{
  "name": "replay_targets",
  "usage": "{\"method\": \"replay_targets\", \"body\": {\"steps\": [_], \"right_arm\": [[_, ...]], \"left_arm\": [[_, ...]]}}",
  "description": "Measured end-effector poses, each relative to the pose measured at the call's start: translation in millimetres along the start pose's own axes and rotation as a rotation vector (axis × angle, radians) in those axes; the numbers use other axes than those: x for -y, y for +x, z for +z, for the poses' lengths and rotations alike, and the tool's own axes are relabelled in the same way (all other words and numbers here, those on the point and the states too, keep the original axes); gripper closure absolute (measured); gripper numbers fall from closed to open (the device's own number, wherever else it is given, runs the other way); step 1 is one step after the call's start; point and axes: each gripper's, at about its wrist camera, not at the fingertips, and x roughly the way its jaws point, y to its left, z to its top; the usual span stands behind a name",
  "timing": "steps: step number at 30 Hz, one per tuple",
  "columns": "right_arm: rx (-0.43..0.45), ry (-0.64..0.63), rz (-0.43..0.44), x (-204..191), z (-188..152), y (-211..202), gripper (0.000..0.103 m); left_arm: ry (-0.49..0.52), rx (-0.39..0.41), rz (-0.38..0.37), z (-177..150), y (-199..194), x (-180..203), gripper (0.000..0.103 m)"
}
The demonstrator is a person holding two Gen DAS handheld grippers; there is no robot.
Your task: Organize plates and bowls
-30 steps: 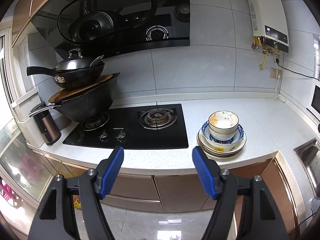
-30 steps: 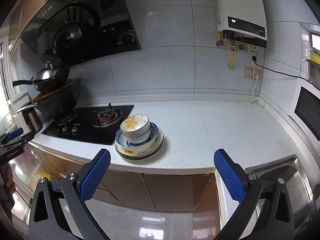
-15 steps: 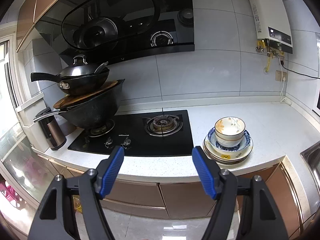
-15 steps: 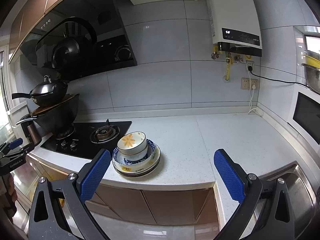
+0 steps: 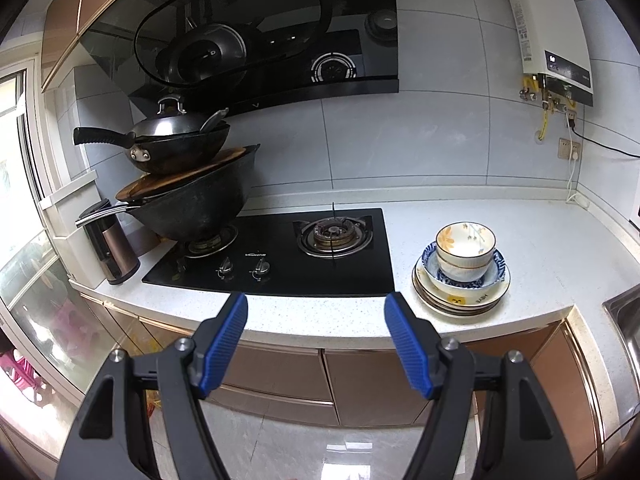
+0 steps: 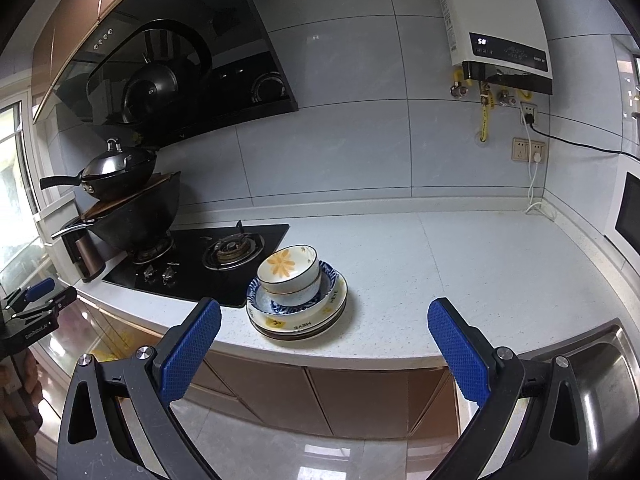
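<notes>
A stack of dishes stands on the white counter near its front edge: cream bowls with an orange flower [image 5: 465, 250] [image 6: 289, 274] sit in a blue-patterned bowl [image 5: 496, 276] [image 6: 332, 276], on several cream plates [image 5: 460, 300] [image 6: 296, 326]. My left gripper [image 5: 316, 312] is open and empty, off the counter's front edge, left of the stack. My right gripper [image 6: 324, 320] is open and empty, in front of the counter, with the stack seen between its fingers. The left gripper also shows in the right wrist view [image 6: 36, 300].
A black gas hob [image 5: 280, 252] lies left of the stack, with stacked woks [image 5: 192, 200] on its left burner and a brown kettle [image 5: 114, 252] beside it. A steel sink [image 6: 600, 380] is at the right. A water heater [image 6: 500, 40] hangs on the wall.
Both grippers have risen and tilted up, so the counter and stack sit lower in each view. The right gripper has come a little closer to the stack. Both stay open.
</notes>
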Motion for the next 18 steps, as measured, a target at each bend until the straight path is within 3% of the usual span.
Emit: {"method": "replay_targets", "body": {"steps": [12,18], "right_arm": [[-0.012,0.042,0.023,6,-3,1,0.001],[0.030,0.089,0.047,12,-2,-3,0.001]], "left_arm": [[-0.010,0.000,-0.020,-1,0,-8,0.033],[-0.015,0.000,-0.020,-2,-1,-9,0.033]]}}
